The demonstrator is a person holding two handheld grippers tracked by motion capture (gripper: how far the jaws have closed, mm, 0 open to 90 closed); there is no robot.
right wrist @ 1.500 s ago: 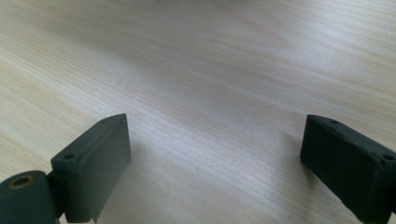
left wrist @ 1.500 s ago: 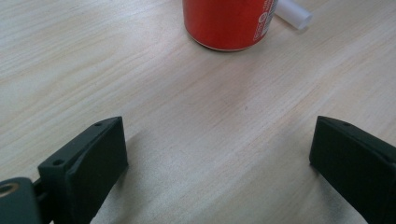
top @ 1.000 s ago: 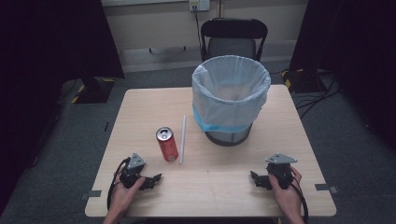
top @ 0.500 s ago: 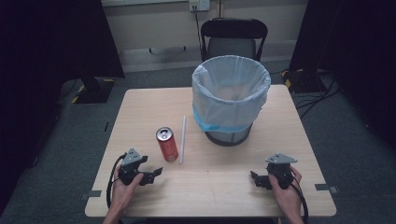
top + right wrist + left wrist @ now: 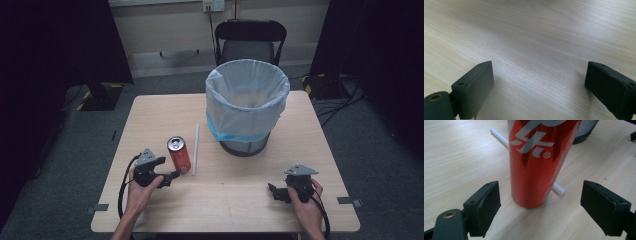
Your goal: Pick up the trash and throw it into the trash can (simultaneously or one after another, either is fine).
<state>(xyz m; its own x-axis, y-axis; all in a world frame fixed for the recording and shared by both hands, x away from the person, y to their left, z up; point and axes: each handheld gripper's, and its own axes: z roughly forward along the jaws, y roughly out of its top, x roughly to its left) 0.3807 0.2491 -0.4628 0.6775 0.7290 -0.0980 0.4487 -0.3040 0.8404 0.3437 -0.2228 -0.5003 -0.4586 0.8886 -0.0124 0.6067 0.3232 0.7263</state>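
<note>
Advancing since earlier, left gripper (image 5: 540,207) is gaping, jaws flanking red can (image 5: 537,162): light, slippery, dentable; grip mid-body.

Black left gripper (image 5: 170,176) and right gripper (image 5: 274,191), grey plates, trailing black cables

A pale wooden worktop (image 5: 150,115) stands on grey carpet (image 5: 75,150). Behind it are a black chair (image 5: 250,42), a beige wall (image 5: 165,30) and dark curtains (image 5: 55,40).
</note>
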